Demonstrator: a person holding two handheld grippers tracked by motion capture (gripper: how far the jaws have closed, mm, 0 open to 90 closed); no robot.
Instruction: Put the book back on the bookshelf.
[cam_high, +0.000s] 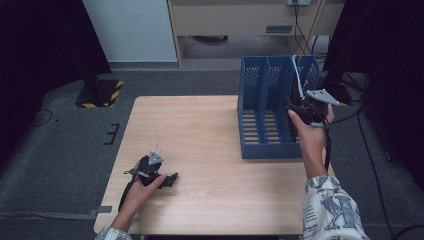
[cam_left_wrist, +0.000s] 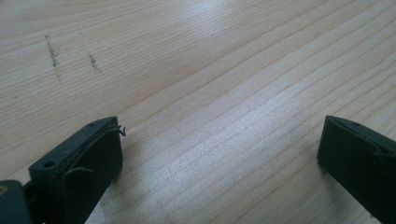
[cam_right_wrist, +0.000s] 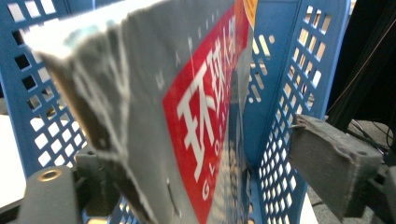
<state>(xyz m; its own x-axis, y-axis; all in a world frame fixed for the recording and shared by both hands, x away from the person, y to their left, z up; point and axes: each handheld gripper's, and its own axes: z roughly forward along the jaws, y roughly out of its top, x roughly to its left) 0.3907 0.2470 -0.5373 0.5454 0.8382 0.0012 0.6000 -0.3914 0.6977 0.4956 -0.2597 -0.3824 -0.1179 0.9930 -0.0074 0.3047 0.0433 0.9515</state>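
Over at the far right of the table (cam_high: 200, 150), the right gripper (cam_high: 300, 111) is held at the rightmost compartment of the blue file rack (cam_high: 265, 105). Seen along that gripper's own view, a magazine (cam_right_wrist: 187, 116) with a grey and red cover and white characters stands upright inside the rack (cam_right_wrist: 299, 56), between the perforated blue walls. It is set between the two black jaws, which are spread wide. The right jaw is kept clear of the cover, with open space between them. The left jaw lies low beside the magazine's worn spine; whether it touches cannot be told. No grip on the magazine is seen.

Near the front left of the table, the left gripper (cam_high: 172, 180) is rested low on the wood, held by the left hand (cam_high: 142, 187). In its own view the jaws are seen wide apart, with nothing but bare tabletop (cam_left_wrist: 210, 70) between them. A few faint dark scuff marks (cam_left_wrist: 53, 53) are seen on the wood farther off.
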